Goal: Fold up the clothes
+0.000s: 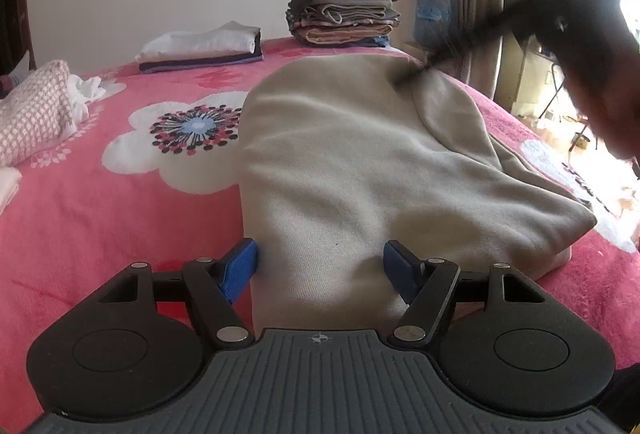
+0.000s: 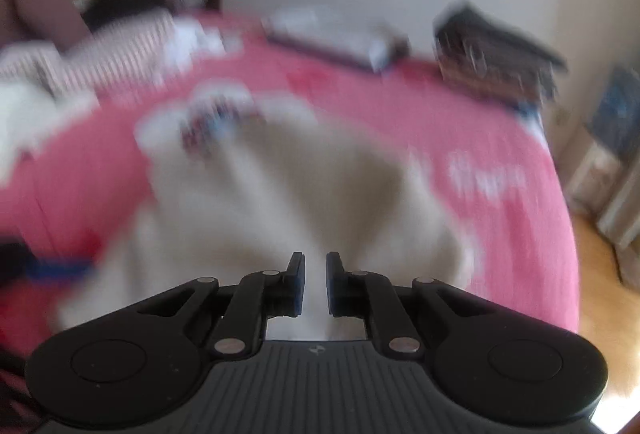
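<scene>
I am holding my left gripper (image 1: 320, 266) low over the near end of the beige, soft-knit folded garment (image 1: 360, 162), its blue-padded fingers (image 1: 240, 270) spread wide on either side of the cloth and gripping nothing. The garment is lying lengthwise across the pink fleece bedspread with white flower prints (image 1: 120, 202), one layer turned over along its right side. I am carrying my right gripper (image 2: 316, 282) above the same cloth; its jaws are standing nearly together with a thin gap, and through the motion blur I cannot tell whether any fabric is pinched there. At the far edge of the bed, a tall stack of folded brown and grey clothes (image 1: 344, 14) and a lower white-topped folded pile (image 1: 204, 48) are sitting well apart from the garment.
</scene>
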A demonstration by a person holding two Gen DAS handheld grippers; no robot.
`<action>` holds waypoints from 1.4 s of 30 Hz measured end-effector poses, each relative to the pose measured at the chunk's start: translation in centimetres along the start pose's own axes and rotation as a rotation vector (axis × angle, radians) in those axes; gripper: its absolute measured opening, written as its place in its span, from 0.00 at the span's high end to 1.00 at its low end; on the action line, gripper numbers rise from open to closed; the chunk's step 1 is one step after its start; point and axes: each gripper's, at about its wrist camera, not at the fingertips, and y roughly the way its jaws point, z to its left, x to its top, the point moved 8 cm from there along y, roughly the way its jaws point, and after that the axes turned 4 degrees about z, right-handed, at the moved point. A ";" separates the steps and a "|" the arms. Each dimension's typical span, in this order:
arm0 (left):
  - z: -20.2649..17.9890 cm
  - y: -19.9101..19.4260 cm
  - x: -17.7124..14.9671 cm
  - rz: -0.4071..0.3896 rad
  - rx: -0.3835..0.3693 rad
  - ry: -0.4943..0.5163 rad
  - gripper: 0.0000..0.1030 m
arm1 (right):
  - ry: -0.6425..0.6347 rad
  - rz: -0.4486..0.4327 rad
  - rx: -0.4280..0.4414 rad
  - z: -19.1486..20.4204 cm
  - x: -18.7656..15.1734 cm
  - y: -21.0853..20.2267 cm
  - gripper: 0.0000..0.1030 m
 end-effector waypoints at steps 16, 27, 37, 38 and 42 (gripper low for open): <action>0.4 0.1 -0.4 -0.012 -0.032 -0.005 0.31 | -0.006 0.216 -0.189 -5.2 -5.2 10.4 0.93; 0.4 0.0 -0.4 -0.002 -0.039 -0.022 0.31 | -0.031 0.012 0.032 0.7 2.9 6.2 0.90; 0.5 -0.1 -0.7 -0.005 -0.046 -0.032 0.29 | 0.147 0.205 0.034 -3.2 -2.1 11.7 0.79; 0.5 -0.1 -0.7 -0.004 -0.046 -0.033 0.29 | 0.138 0.203 0.024 -2.9 -1.4 11.3 0.78; 0.5 0.0 -0.7 0.000 -0.048 -0.035 0.29 | 0.096 0.110 0.026 -1.3 2.4 8.9 0.78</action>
